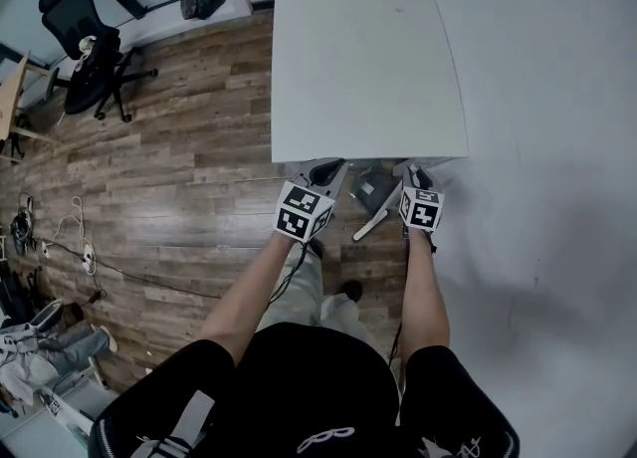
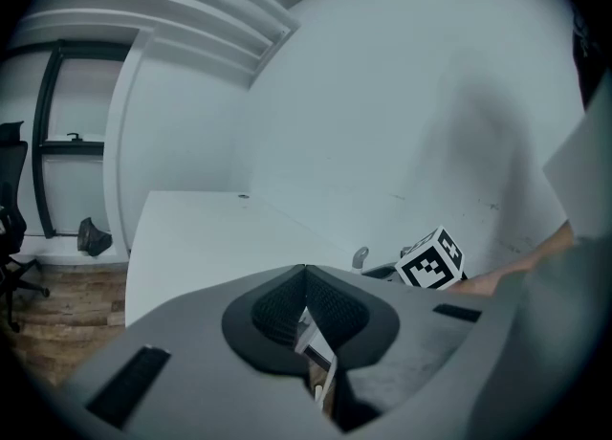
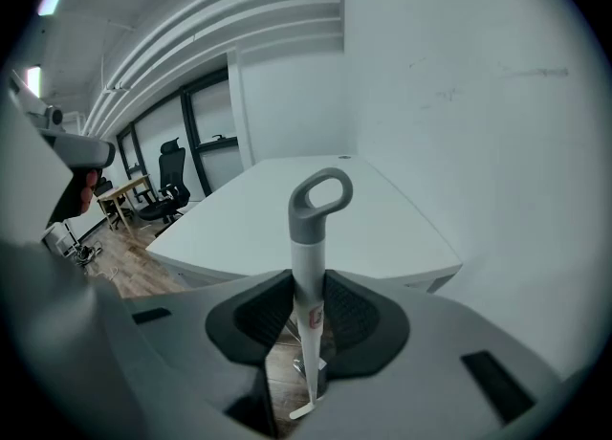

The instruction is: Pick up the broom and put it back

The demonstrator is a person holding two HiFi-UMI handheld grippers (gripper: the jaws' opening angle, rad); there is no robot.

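Right gripper view: the right gripper is clamped on the broom, its pads pressing the white shaft from both sides. The grey loop at the shaft's end stands above the jaws at frame centre. Behind it a white table crosses mid-frame, with a pale wall at the right.

Left gripper view: the left gripper has its jaw tips together. A white strip shows in the gap beneath them, and whether it is gripped cannot be told. The right gripper's marker cube appears at lower right.

Head view: both grippers sit just below the table's near edge at frame centre. The broom's shaft slants between them above a wooden floor. An office chair stands at upper left.
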